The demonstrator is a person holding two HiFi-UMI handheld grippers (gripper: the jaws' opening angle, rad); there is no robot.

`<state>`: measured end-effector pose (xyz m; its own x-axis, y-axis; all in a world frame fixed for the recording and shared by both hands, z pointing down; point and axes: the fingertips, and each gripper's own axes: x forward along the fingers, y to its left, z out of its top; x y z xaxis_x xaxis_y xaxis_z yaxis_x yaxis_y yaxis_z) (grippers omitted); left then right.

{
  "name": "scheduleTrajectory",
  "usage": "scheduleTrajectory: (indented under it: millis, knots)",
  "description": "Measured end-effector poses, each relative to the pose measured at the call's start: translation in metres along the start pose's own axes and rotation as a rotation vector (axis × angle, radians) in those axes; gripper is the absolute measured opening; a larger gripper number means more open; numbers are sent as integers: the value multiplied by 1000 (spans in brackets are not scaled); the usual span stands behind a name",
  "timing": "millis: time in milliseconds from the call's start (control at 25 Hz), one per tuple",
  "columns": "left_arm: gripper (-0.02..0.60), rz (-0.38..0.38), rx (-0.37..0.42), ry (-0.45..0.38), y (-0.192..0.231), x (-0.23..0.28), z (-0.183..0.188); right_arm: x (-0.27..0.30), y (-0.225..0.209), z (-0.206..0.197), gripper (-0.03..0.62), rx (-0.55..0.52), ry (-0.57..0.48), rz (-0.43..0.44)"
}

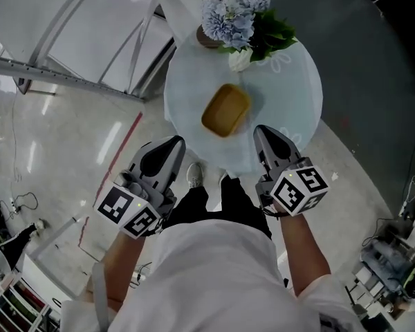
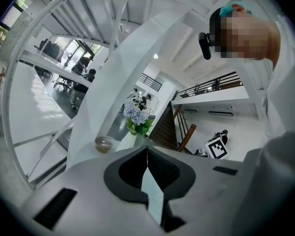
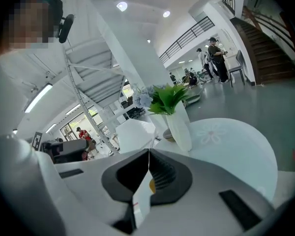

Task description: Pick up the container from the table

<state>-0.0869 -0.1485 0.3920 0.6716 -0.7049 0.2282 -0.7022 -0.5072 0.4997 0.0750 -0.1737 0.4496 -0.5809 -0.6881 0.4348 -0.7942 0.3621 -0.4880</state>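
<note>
A yellow-brown rectangular container lies at the middle of a round pale table. Both grippers hover at the table's near edge, apart from the container. My left gripper sits to the container's lower left, with its jaws together and nothing between them. To the container's lower right, my right gripper is also shut and empty. In the right gripper view only a yellow sliver of the container shows through the gap under the jaws. The left gripper view does not show the container.
A white vase of blue flowers and green leaves stands at the table's far edge, with a small brown bowl beside it. A white staircase frame rises to the left of the table. The person's legs and shoes are just below the table.
</note>
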Motion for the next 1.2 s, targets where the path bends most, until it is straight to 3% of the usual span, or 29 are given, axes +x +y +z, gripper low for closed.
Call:
scheduleTrajectory:
  millis: [400,1200]
  knots:
    - [21,82,-40,40,10,32,-26,37,-49,-33,23,61,132,7]
    - [21,96,-129,105,29,52,-75,76,-89,-104,25,161,268,-52]
